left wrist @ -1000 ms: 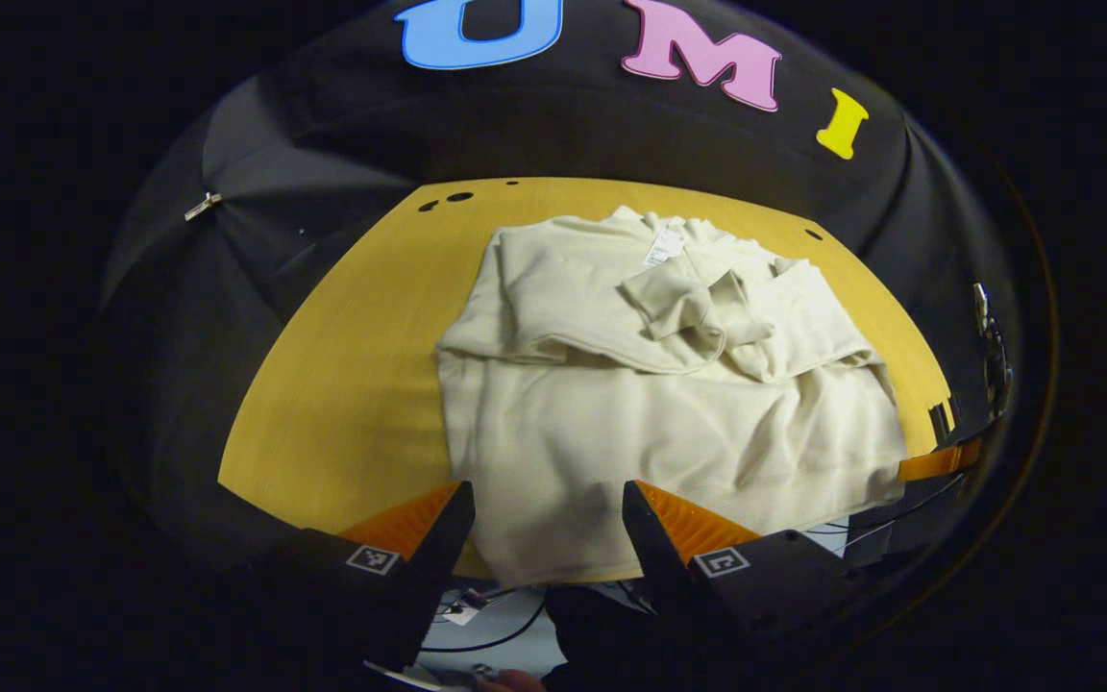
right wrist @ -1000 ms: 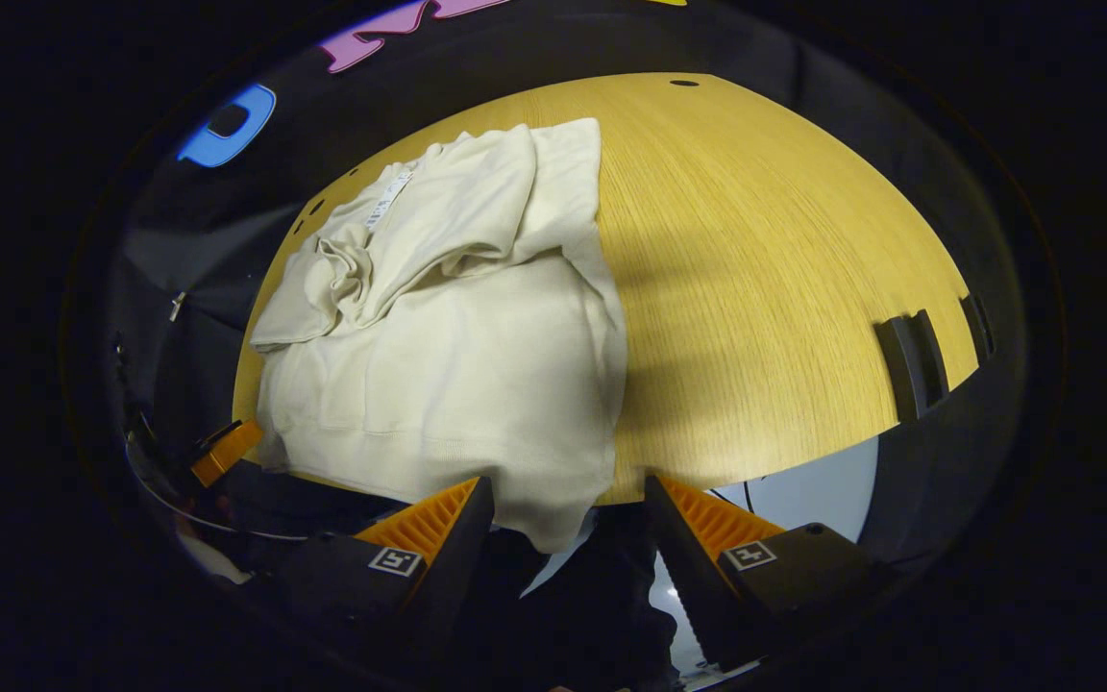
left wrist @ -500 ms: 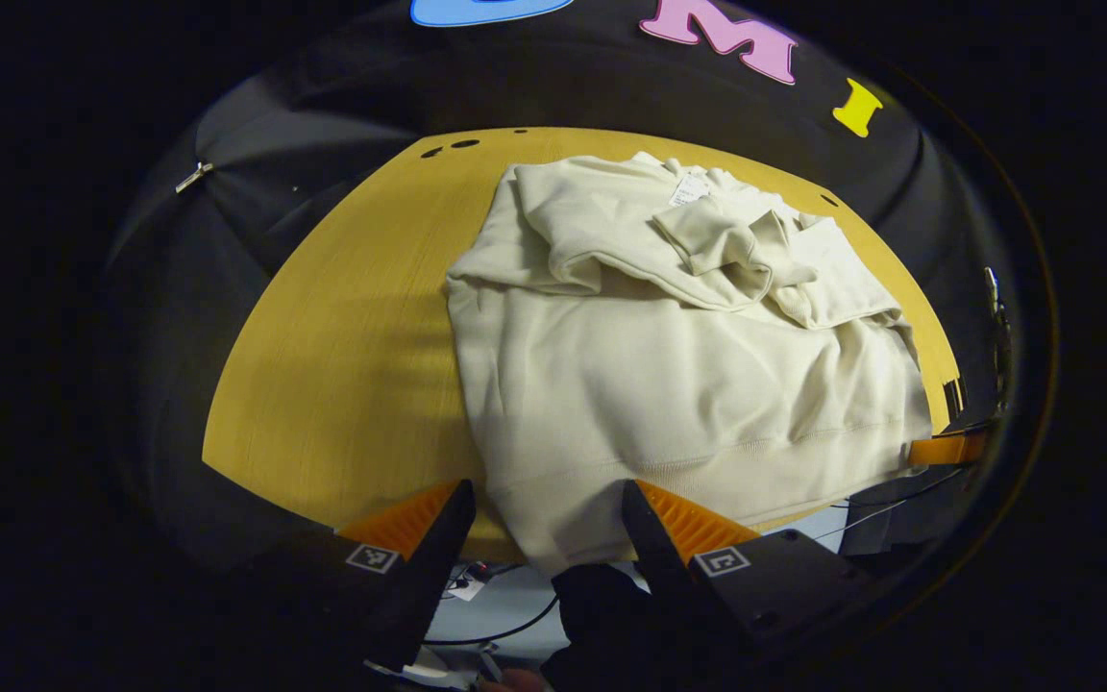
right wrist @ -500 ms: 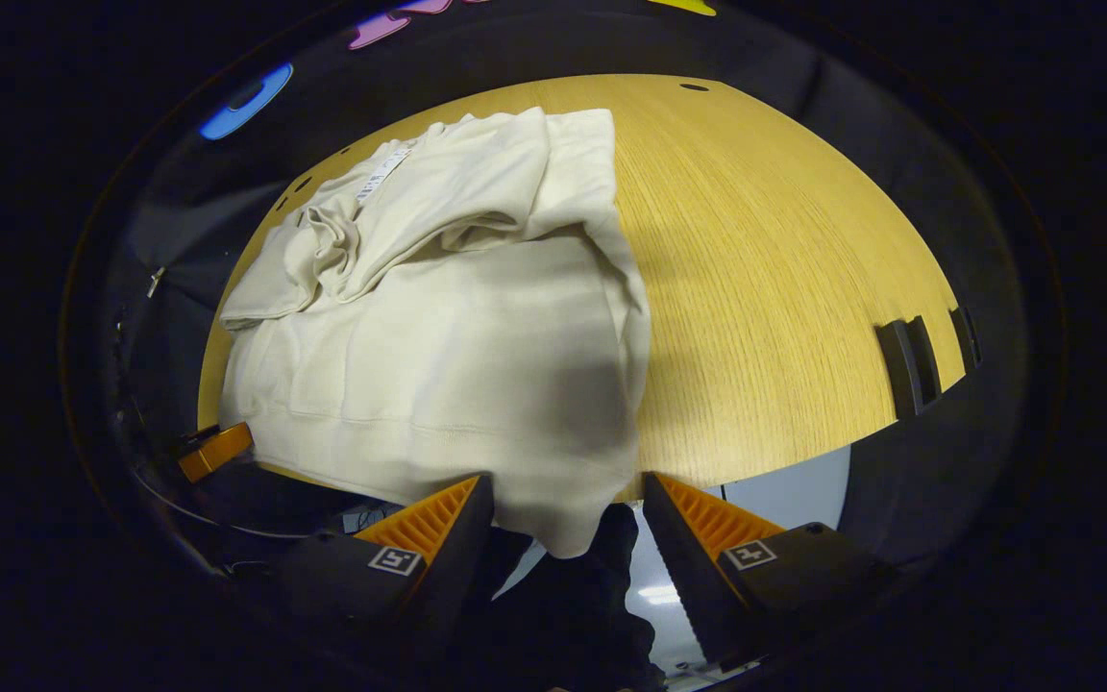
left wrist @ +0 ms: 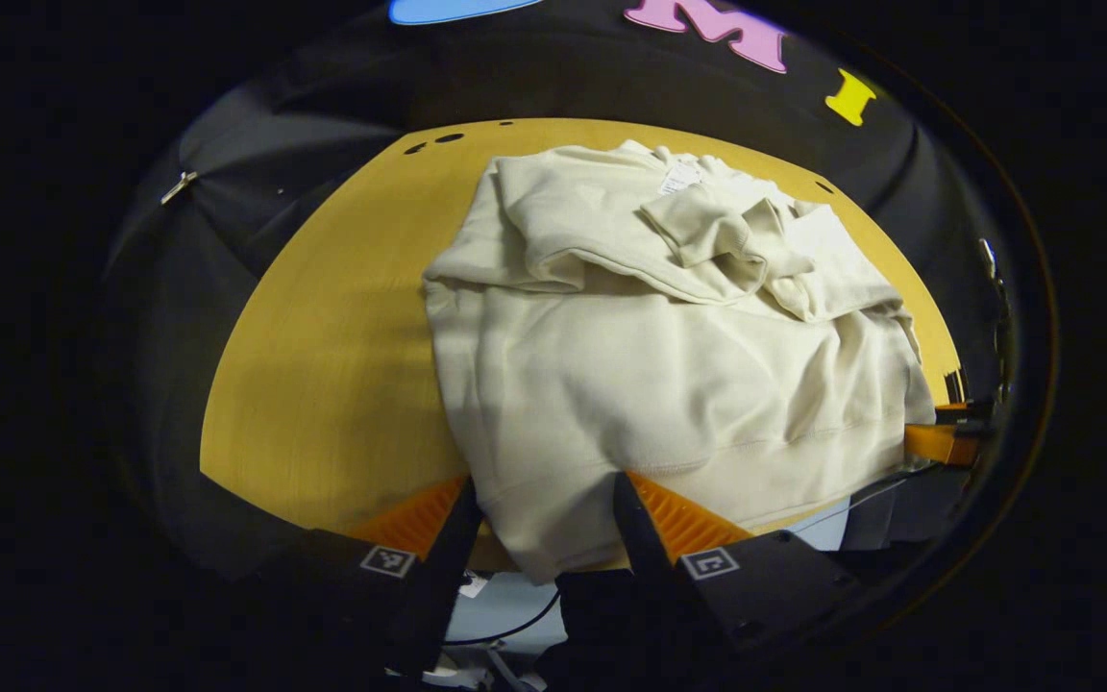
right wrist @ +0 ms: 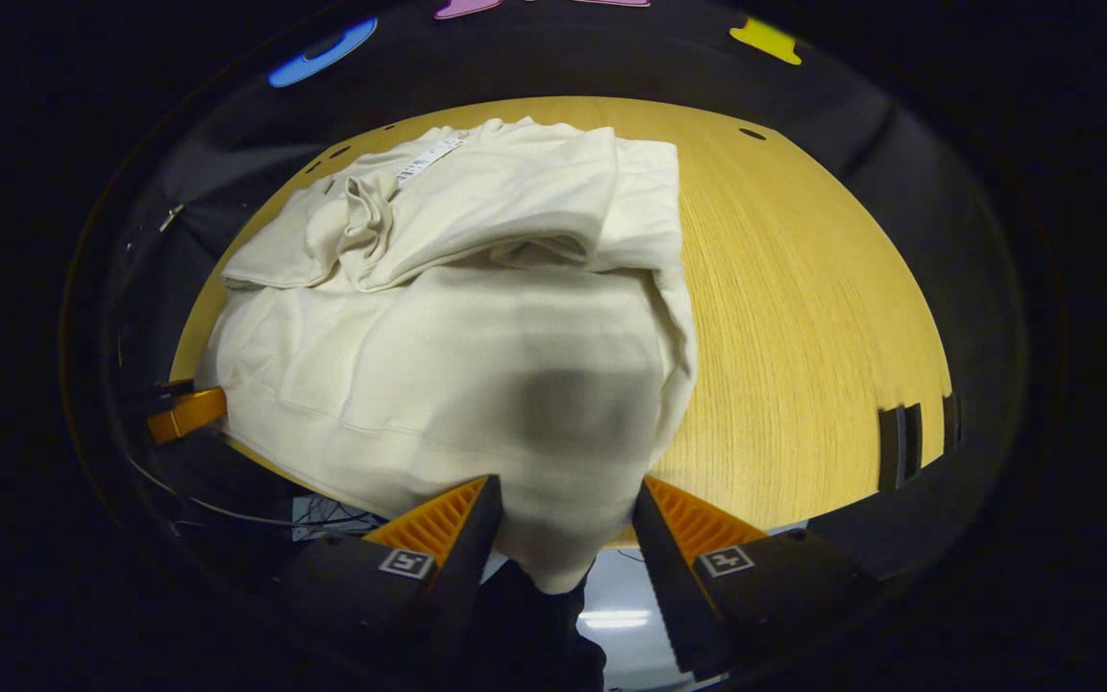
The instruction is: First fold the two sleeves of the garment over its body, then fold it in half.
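A wooden table (left wrist: 323, 365) with a yellow-tan top and fine straight grain stands in the booth. Its far edge curves against a black cloth wall (left wrist: 256, 163) that hangs in soft folds. A small metal clip (left wrist: 177, 186) is pinned on the cloth at the left. Small dark holes (left wrist: 433, 141) mark the table's far left corner, and another hole (right wrist: 752, 134) lies near the far right edge. Two dark brackets (right wrist: 901, 437) sit at the table's near right edge. Below the near edge, a pale floor (right wrist: 616, 615) shows a bright reflection of light, and dark cables (left wrist: 515, 630) trail across it.
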